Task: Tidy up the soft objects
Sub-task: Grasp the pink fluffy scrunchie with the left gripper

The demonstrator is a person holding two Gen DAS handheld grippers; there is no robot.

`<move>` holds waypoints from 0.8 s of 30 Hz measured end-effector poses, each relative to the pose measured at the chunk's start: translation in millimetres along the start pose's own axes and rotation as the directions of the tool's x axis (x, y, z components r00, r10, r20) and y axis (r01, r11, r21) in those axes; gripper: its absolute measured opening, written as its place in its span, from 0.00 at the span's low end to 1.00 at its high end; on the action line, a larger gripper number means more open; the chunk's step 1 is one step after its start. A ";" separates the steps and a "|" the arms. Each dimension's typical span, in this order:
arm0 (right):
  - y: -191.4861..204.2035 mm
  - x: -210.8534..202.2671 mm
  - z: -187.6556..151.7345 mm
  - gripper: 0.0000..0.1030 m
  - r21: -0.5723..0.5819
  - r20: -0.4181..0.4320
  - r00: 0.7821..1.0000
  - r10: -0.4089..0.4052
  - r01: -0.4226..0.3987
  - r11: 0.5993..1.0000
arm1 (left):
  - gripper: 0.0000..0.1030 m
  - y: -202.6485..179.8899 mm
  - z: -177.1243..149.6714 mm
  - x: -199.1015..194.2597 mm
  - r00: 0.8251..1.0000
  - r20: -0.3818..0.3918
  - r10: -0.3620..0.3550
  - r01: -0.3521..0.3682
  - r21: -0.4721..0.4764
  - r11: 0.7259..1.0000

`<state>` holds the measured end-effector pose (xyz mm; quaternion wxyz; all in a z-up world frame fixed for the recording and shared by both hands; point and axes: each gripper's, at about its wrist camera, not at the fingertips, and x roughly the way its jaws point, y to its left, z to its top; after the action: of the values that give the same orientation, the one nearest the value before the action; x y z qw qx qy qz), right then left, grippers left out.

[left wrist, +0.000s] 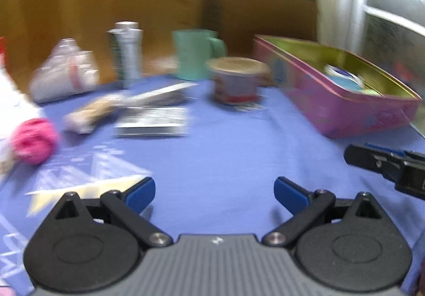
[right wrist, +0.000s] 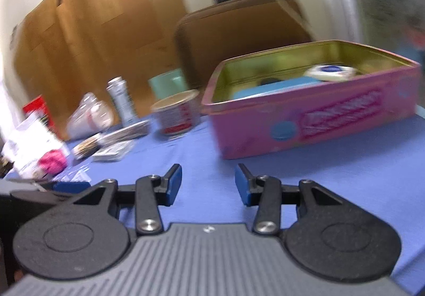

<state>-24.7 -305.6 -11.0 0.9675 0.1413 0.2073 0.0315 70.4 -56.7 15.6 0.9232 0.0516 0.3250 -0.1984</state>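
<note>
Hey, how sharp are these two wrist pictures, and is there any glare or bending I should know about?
Left wrist view: the left gripper is crisp, but the pink ball and mint cup smear sideways with motion blur. Right wrist view: the right gripper is sharp, the pink tin is blurred, glare washes out the upper wall, and fisheye bends the edges.

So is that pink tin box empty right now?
No, the pink tin box already holds things: a flat blue item and a white one with a blue label lie inside it.
</note>
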 end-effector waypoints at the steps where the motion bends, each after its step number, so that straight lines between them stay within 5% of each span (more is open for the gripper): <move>1: 7.5 5.9 1.9 0.46 -0.018 -0.020 0.999 0.030 -0.030 0.999 | 0.96 15.8 -0.7 -5.0 1.000 0.015 0.022 -0.022 -0.023 0.999; 7: 86.0 60.4 16.9 0.46 -0.166 -0.158 0.961 0.229 -0.254 0.953 | 0.96 116.5 -9.9 -45.9 0.970 0.093 0.226 -0.199 -0.240 0.950; 12: 170.6 108.8 23.6 0.56 -0.308 -0.266 0.878 0.398 -0.469 0.828 | 0.96 158.4 -18.9 -84.8 0.926 0.145 0.349 -0.285 -0.340 0.896; 16: 238.8 157.6 18.6 0.64 -0.363 -0.359 0.819 0.448 -0.564 0.741 | 0.96 172.5 -21.3 -101.7 0.905 0.161 0.394 -0.317 -0.363 0.876; 18: 261.6 182.6 14.0 0.64 -0.390 -0.384 0.824 0.416 -0.553 0.736 | 0.96 174.8 -21.4 -104.7 0.905 0.158 0.396 -0.318 -0.369 0.873; 20: 271.2 199.2 9.3 0.48 -0.405 -0.400 0.836 0.377 -0.530 0.745 | 0.95 173.7 -19.9 -102.3 0.914 0.150 0.377 -0.300 -0.375 0.877; 21: 269.5 200.4 8.5 0.48 -0.412 -0.395 0.841 0.369 -0.521 0.747 | 0.95 173.2 -18.8 -100.7 0.923 0.148 0.354 -0.278 -0.377 0.884; 24: 249.1 182.1 13.5 0.46 -0.378 -0.408 0.818 0.404 -0.555 0.741 | 0.95 164.5 -19.0 -92.3 0.957 0.134 0.257 -0.193 -0.365 0.911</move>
<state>146.4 -48.7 0.7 0.8863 -0.0605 0.2929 0.3537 59.7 128.9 52.4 0.9598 -0.0935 0.2624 -0.0335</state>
